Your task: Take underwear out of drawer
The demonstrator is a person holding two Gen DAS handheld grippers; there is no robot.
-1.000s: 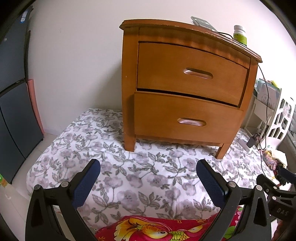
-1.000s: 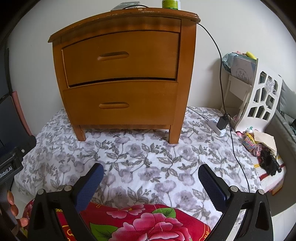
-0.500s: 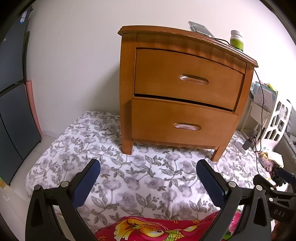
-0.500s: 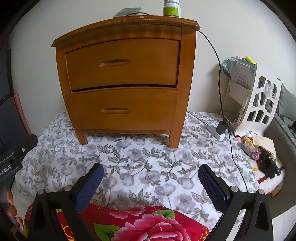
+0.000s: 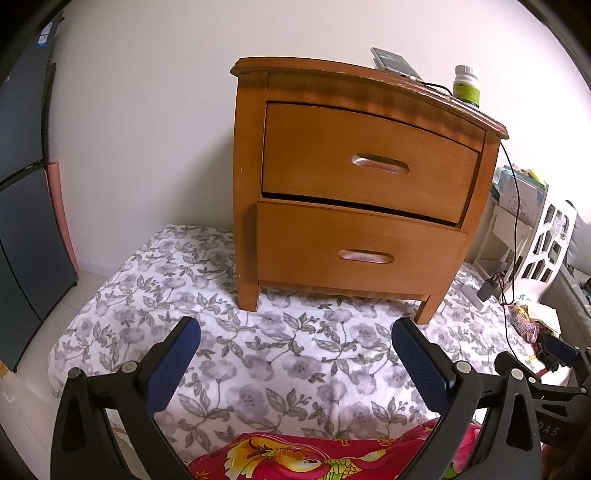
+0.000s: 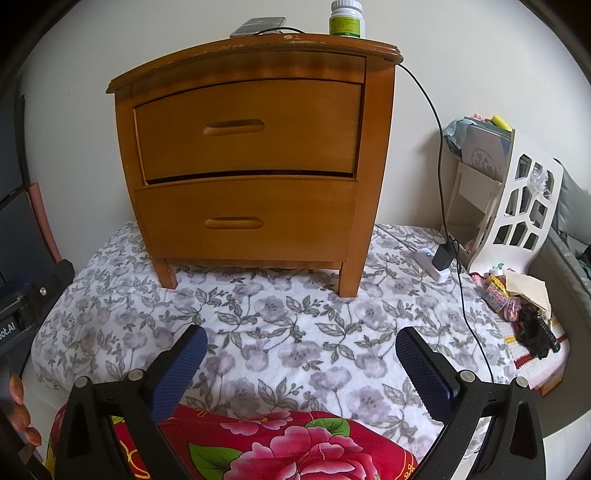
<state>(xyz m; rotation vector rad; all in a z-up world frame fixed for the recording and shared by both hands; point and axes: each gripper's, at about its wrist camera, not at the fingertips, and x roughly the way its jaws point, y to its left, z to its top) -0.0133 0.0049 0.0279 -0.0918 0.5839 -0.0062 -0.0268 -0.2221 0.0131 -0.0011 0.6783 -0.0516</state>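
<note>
A wooden nightstand (image 5: 251, 184) (image 6: 369, 184) stands on a grey-flowered bedspread, with an upper drawer (image 5: 369, 168) (image 6: 247, 127) and a lower drawer (image 5: 360, 254) (image 6: 243, 221), both pushed in. A thin dark gap shows under the upper drawer. No underwear shows. My left gripper (image 5: 295, 332) is open, well short of the nightstand, with nothing between its blue pads. My right gripper (image 6: 301, 341) is open too, equally far back and empty. The right gripper's frame (image 5: 561, 354) shows at the right edge of the left wrist view.
On the nightstand top lie a phone (image 5: 397, 62) (image 6: 258, 26) with a black cable and a green-labelled bottle (image 5: 467, 86) (image 6: 345, 18). A white cut-out rack (image 6: 517, 206), a charger (image 6: 439, 258) and small clutter (image 6: 517, 295) are at right. Red floral cloth (image 6: 295, 443) lies below the grippers. Dark cabinet (image 5: 22, 221) at left.
Both views have pulled back and tilted up: the nightstand sits lower and smaller in frame, and more of its top shows. Both grippers stay open, and the drawers stay pushed in.
</note>
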